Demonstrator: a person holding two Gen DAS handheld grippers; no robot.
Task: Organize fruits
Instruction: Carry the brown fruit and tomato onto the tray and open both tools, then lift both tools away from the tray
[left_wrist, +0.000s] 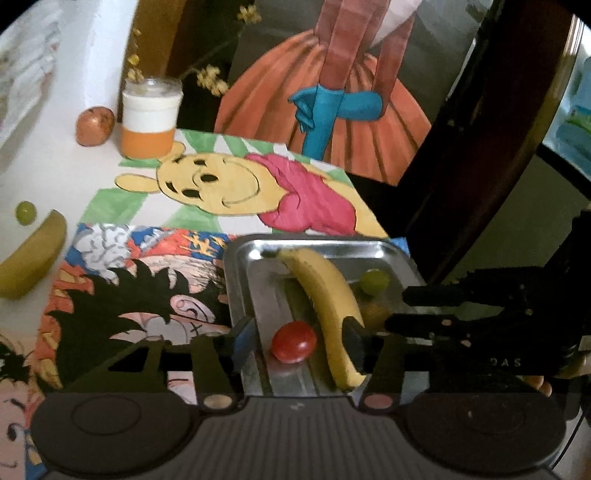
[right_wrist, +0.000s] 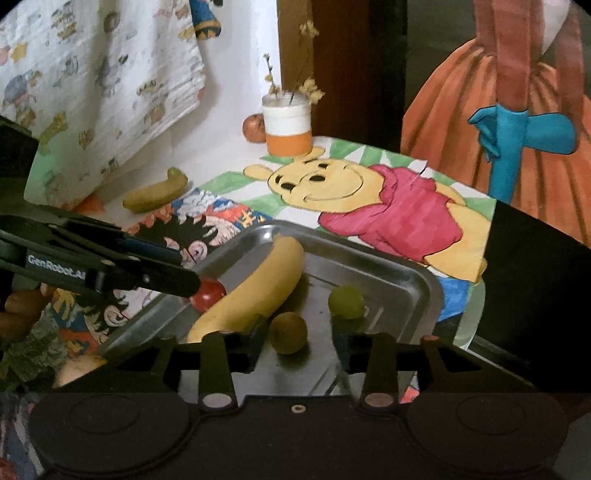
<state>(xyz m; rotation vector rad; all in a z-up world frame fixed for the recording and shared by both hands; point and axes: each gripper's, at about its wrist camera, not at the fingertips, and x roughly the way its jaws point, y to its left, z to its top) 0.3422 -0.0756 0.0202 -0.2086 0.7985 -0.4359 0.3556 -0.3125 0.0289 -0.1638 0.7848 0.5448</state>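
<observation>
Two tongs over one metal tray (left_wrist: 369, 247) on the table (left_wrist: 96, 122), which is covered with cartoon drawings (left_wrist: 236, 184). Tray sits at the near right end of the drawings.

Tray contents, big to small: yellow banana (left_wrist: 328, 306) lying diagonally across the middle, red cherry tomato (left_wrist: 294, 341) left of it, green grape (left_wrist: 374, 281) to its right at the far side, brownish-green grape (right_wrist: 288, 332) nearer.

Outside the tray: second banana (left_wrist: 33, 254), greener, on the table far left; orange-and-white jar (left_wrist: 150, 118) with dried sprigs at the far end; reddish apple (left_wrist: 94, 125) just beside the jar; loose green grape (left_wrist: 25, 212) next to the greener banana.

Left tongs (left_wrist: 295, 341): spread, tomato between the fingers, pads not pressing it; right finger sits against the yellow banana. No earlier-frame claim.

Right tongs (right_wrist: 297, 341): spread, brownish-green grape between the fingers, not pinched; left finger touches the yellow banana's near end.
</observation>
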